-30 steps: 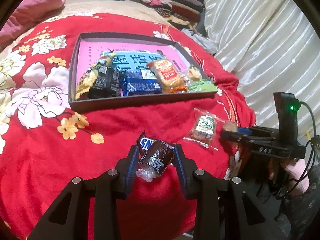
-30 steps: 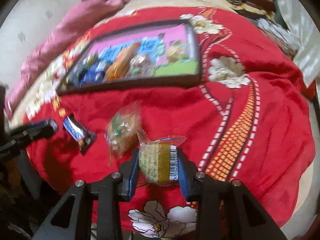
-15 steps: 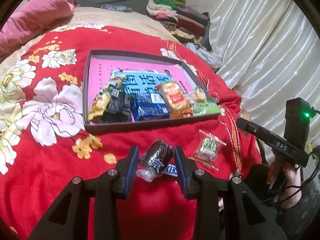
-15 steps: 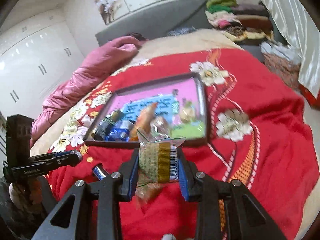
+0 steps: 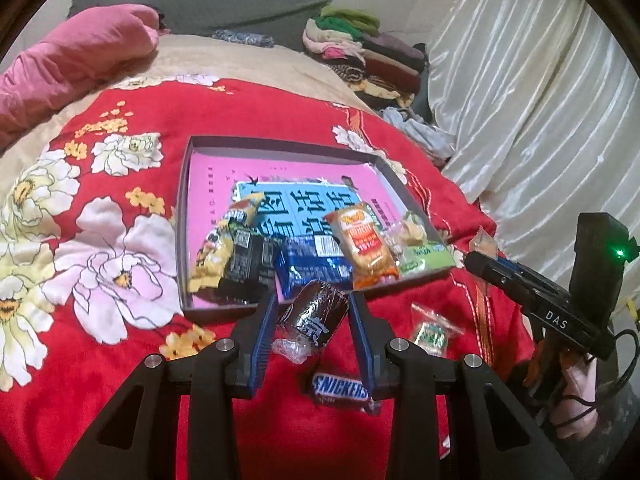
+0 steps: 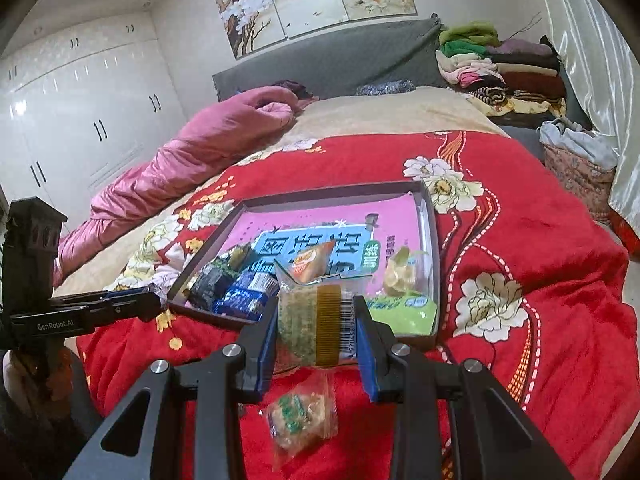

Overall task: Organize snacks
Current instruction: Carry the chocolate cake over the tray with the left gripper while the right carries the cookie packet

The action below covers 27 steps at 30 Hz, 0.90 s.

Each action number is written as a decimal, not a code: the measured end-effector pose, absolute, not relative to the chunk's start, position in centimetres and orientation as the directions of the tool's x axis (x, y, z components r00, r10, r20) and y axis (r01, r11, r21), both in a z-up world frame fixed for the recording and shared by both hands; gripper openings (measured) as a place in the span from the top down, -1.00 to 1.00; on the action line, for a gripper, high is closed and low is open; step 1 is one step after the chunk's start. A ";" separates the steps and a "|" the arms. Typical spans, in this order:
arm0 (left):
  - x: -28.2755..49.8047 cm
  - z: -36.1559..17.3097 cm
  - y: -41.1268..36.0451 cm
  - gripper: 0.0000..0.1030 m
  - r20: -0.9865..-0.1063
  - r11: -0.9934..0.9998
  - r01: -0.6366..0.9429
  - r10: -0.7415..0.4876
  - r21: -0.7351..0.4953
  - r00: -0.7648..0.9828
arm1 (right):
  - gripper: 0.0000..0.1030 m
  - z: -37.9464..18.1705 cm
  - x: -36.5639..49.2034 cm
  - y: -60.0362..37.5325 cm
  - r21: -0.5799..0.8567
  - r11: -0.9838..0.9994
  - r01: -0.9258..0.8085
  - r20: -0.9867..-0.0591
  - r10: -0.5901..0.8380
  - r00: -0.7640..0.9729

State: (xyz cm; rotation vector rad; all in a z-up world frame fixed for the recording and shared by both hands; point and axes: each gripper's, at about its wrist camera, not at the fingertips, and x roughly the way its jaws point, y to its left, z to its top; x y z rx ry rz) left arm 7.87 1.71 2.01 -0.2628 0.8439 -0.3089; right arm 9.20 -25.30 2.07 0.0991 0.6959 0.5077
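My left gripper is shut on a dark brown wrapped cake, held above the red bedspread just short of the tray's near wall. My right gripper is shut on a clear-wrapped greenish pastry, also in front of the tray. The shallow grey tray with a pink floor holds several snacks in a row along its near side. A Snickers bar and a clear-wrapped green-label snack lie on the bedspread below the grippers.
A pink duvet lies rolled at the bed's left. Folded clothes are stacked at the far right corner near a white curtain. The bed's front edge runs just under both grippers.
Both grippers rose and tipped up, each keeping its snack. The tray now sits lower and nearer in both views, and the room's far wall shows in the right wrist view.
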 end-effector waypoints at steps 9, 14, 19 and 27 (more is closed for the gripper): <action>9.4 2.0 1.3 0.28 -0.683 0.931 0.146 -0.346 -0.335 0.643 | 0.32 1.8 10.9 -25.6 0.268 0.877 -0.400 -0.570 0.479 0.668; 10.2 1.7 1.2 0.28 -0.686 0.936 0.138 -0.334 -0.325 0.647 | 0.32 1.6 11.6 -26.0 0.288 0.877 -0.384 -0.565 0.480 0.671; 10.9 1.4 0.9 0.28 -0.689 0.938 0.136 -0.329 -0.320 0.646 | 0.32 1.8 12.3 -26.3 0.294 0.879 -0.377 -0.551 0.478 0.684; 12.1 0.5 0.0 0.28 -0.700 0.940 0.137 -0.325 -0.312 0.636 | 0.32 1.1 13.6 -26.1 0.284 0.886 -0.367 -0.572 0.464 0.677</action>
